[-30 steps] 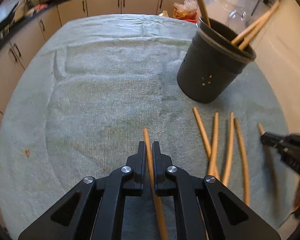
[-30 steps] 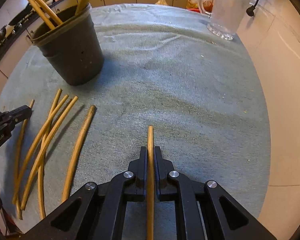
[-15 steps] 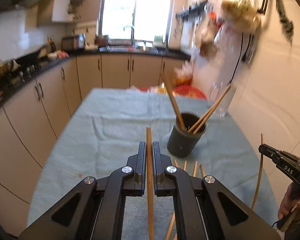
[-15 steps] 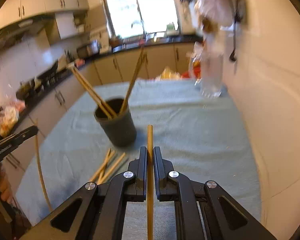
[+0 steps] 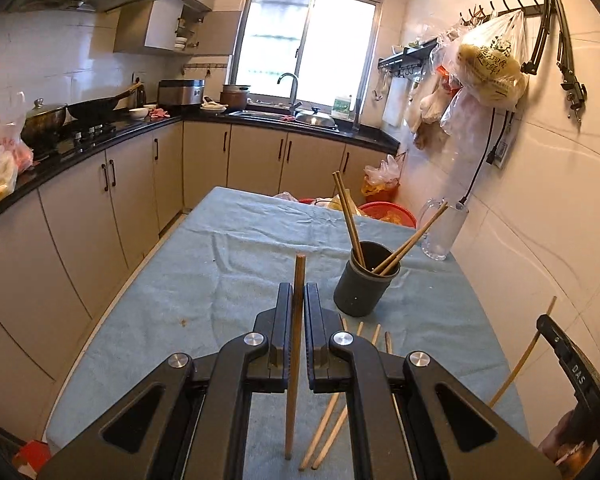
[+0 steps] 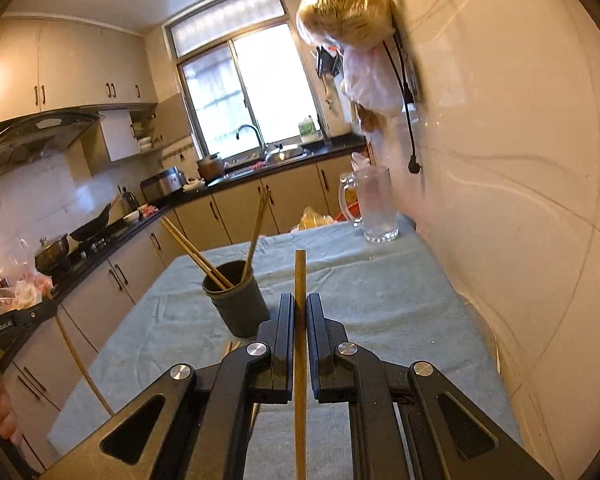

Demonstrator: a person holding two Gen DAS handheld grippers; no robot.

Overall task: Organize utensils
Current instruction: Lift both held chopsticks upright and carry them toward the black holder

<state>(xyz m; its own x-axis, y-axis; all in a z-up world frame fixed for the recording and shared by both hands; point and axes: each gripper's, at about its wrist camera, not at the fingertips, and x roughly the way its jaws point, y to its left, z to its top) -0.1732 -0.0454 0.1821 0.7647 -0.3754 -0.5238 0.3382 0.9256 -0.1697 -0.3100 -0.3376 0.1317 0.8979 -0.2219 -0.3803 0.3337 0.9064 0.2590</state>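
Note:
My left gripper [image 5: 298,300] is shut on a wooden chopstick [image 5: 296,344] and holds it lifted above the table. My right gripper [image 6: 300,312] is shut on another chopstick [image 6: 300,360], also lifted. A dark grey holder [image 5: 365,288] stands on the grey-blue cloth with three chopsticks leaning in it; it also shows in the right wrist view [image 6: 238,300]. Several loose chopsticks [image 5: 332,412] lie on the cloth in front of the holder. The right gripper with its stick shows at the left view's right edge [image 5: 568,360].
A glass mug [image 5: 442,232] stands at the table's far right corner by the tiled wall, also in the right wrist view [image 6: 376,208]. Kitchen cabinets [image 5: 100,208] run along the left and back. Plastic bags [image 5: 488,68] hang on the wall.
Both grippers have lifted their chopsticks off the cloth and tilted up, so the views now look level across the kitchen from higher above the table.

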